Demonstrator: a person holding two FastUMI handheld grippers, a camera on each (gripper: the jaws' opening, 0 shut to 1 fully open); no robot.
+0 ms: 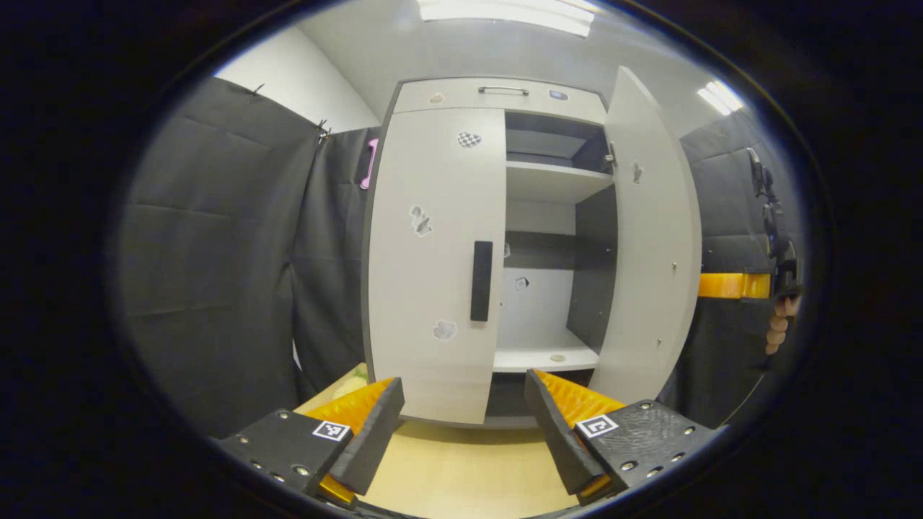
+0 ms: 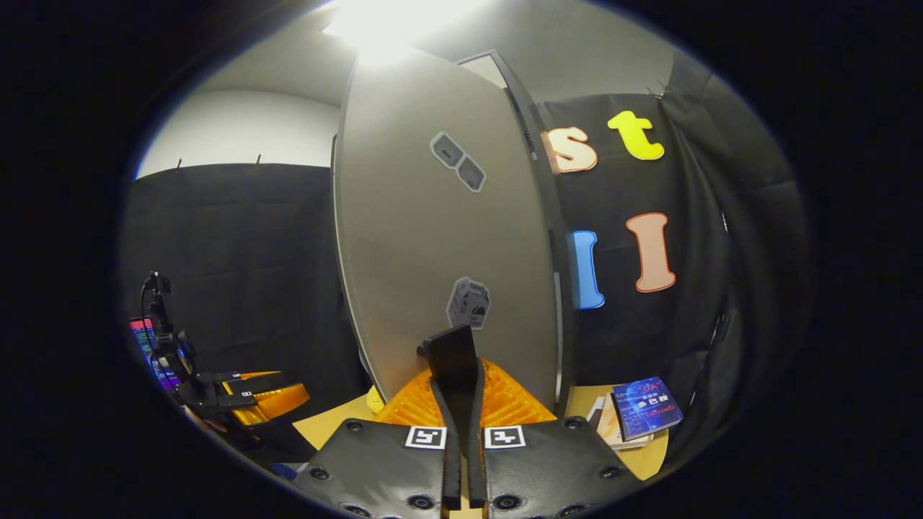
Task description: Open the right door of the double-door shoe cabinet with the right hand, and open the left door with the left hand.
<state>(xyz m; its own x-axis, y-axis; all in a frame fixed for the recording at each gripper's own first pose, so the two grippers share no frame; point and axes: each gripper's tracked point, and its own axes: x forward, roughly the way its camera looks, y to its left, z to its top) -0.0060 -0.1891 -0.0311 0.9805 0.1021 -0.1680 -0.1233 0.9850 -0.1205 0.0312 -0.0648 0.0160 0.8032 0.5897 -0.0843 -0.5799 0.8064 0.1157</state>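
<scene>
Cabinet [image 1: 497, 97] stands straight ahead of the left gripper [image 1: 461, 425] on a pale wooden table [image 1: 461, 476]; its right door [image 1: 649, 238] is swung wide, baring shelves [image 1: 555, 180] inside, while its left door [image 1: 433, 267] lies flush and closed, a dark vertical handle [image 1: 481, 281] near its inner edge, above and just beyond the spread fingers, which touch nothing; stickers [image 1: 422, 220] dot the door face. In the right gripper view the right gripper [image 2: 461, 404] has its fingers pressed together around a dark handle [image 2: 451, 357] at the foot of the open door [image 2: 440, 238], which fills the space directly ahead; stickers [image 2: 469, 303] sit just above the handle. Right of that gripper, on the table [image 2: 324, 425], lie books [image 2: 642, 411]; far to its left the other gripper [image 2: 252, 404] shows, fingers apart. In the left gripper view a hand [image 1: 779, 324] grips the other device at the far right, behind the open door.
</scene>
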